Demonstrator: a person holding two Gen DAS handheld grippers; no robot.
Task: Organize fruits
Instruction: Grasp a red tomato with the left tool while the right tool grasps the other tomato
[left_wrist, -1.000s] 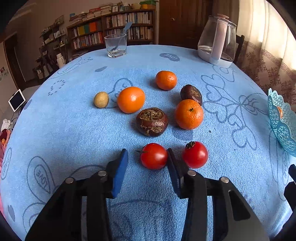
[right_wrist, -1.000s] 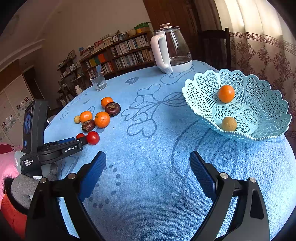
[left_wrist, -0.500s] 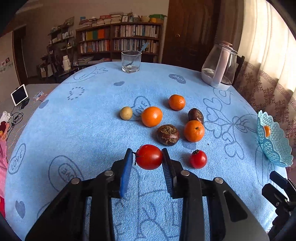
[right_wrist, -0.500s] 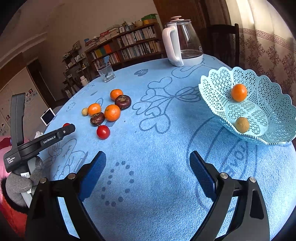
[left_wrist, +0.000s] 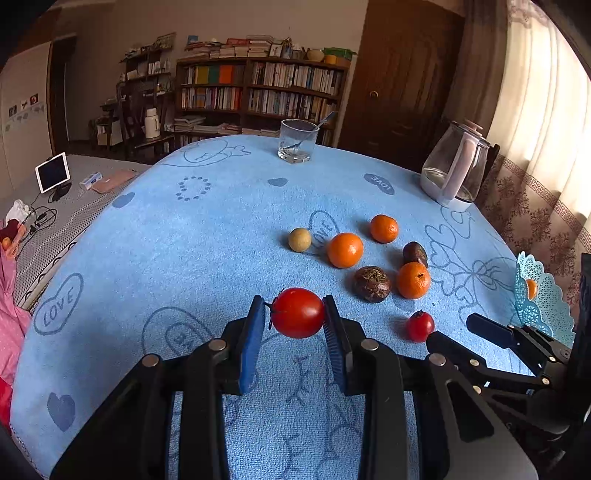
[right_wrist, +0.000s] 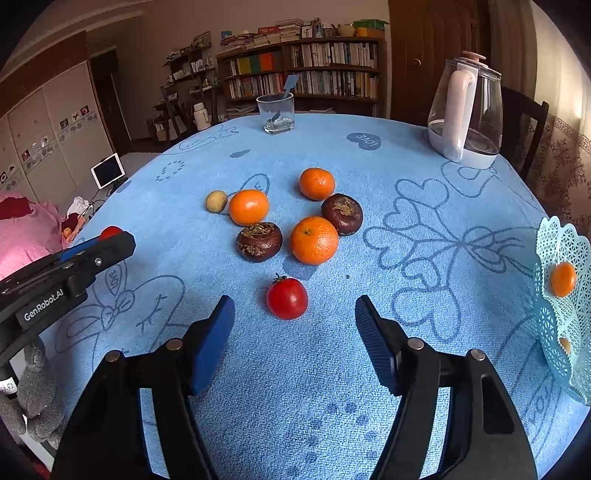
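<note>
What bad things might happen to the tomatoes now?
1. The left gripper pinches the round red tomato off the blue tablecloth. Squeezed harder, its soft skin might split; loosened, it could drop.
2. The right gripper is closing near the smaller red tomato, which lies ahead of its fingertips, not between them. It might get nudged and roll into the orange mandarin.
3. The two grippers sit close and might bump.

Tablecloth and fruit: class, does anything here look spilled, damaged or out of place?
Nothing stands out. No spill shows on the tablecloth. The loose fruit looks whole, including the tomato on the cloth. The left gripper holds another tomato intact.
</note>
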